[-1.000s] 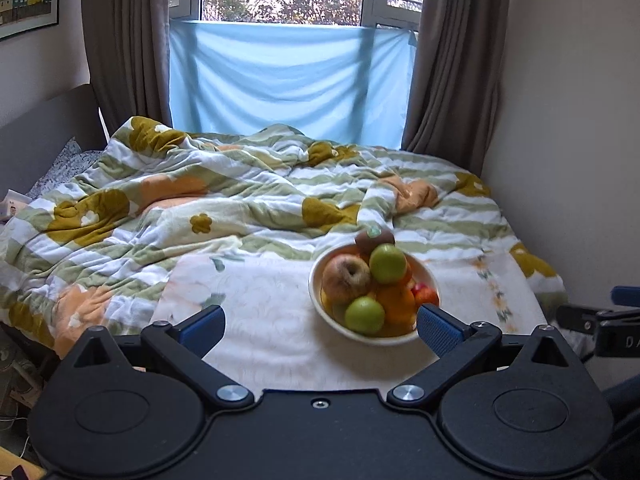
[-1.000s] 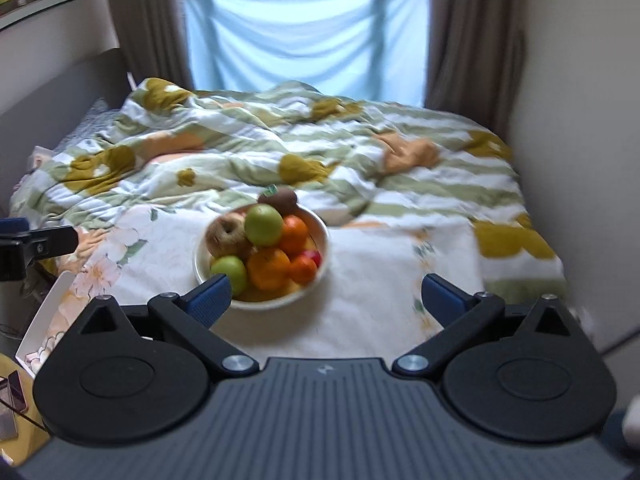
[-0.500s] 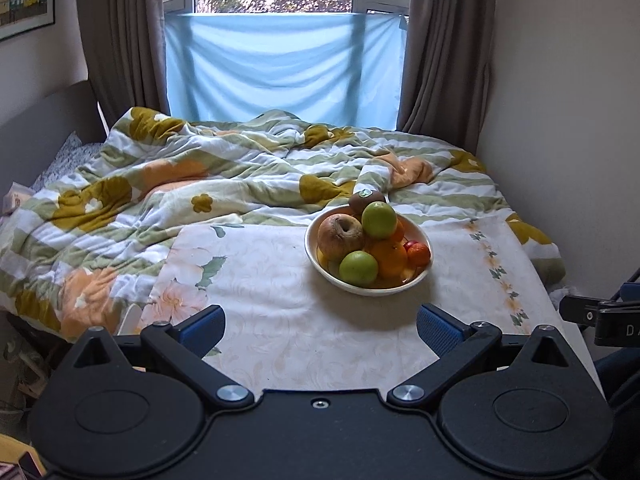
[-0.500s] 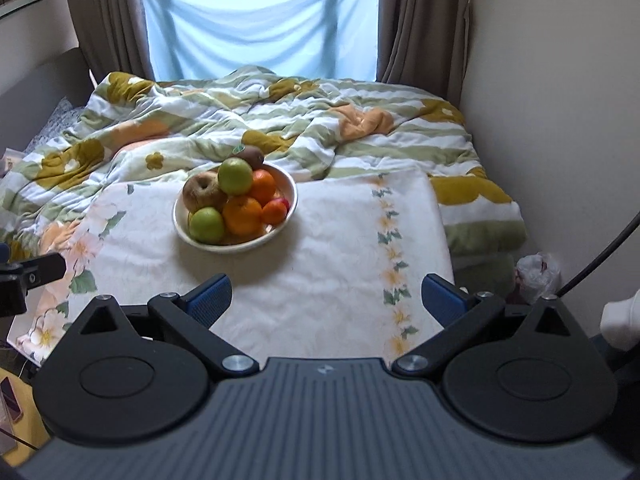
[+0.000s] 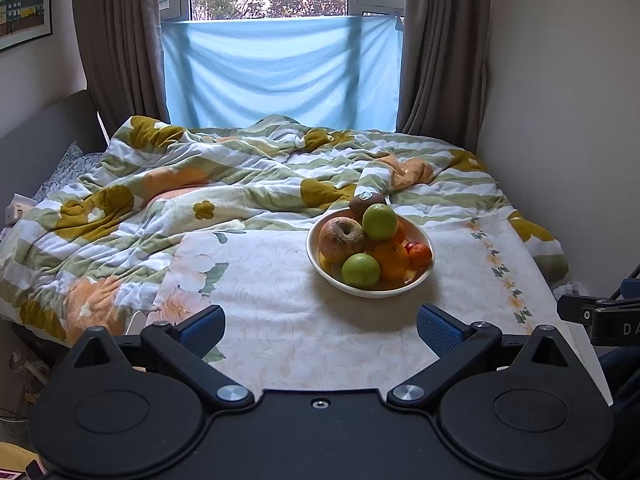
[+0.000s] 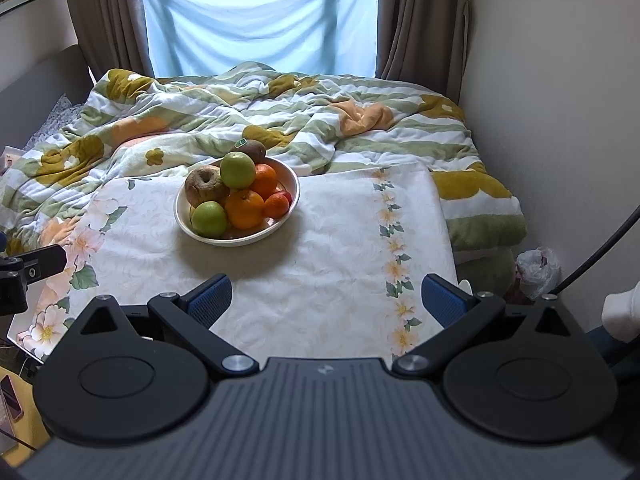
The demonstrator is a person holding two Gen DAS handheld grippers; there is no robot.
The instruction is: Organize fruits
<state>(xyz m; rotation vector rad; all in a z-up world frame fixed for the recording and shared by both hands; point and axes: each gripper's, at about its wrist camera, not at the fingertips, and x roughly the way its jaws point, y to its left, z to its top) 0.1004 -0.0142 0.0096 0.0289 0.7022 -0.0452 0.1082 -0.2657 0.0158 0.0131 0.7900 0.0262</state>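
A white bowl [image 5: 424, 240] [image 6: 294, 190] heaped with fruit stands on a floral cloth on the bed. In it are two green apples [image 5: 360, 270] [image 6: 209, 219], a wrinkled brown apple [image 5: 342, 240] [image 6: 204, 186], oranges [image 5: 394, 260] [image 6: 244, 209], a small tangerine [image 5: 420, 255] [image 6: 277, 205] and a kiwi [image 5: 366, 201] [image 6: 250, 148] at the back. My left gripper [image 5: 320, 326] is open and empty, short of the bowl. My right gripper [image 6: 326, 298] is open and empty, short of the bowl and to its right.
A rumpled flowered quilt [image 5: 180, 184] covers the bed behind the cloth [image 5: 280, 300]. A wall runs along the right side [image 6: 560, 120]. A plastic bag [image 6: 536, 268] lies on the floor by the bed's right corner. Curtains and a window stand at the back.
Both grippers have pulled back and risen, so the bowl sits farther off and more of the cloth shows. Both stay open. The fruit has not moved.
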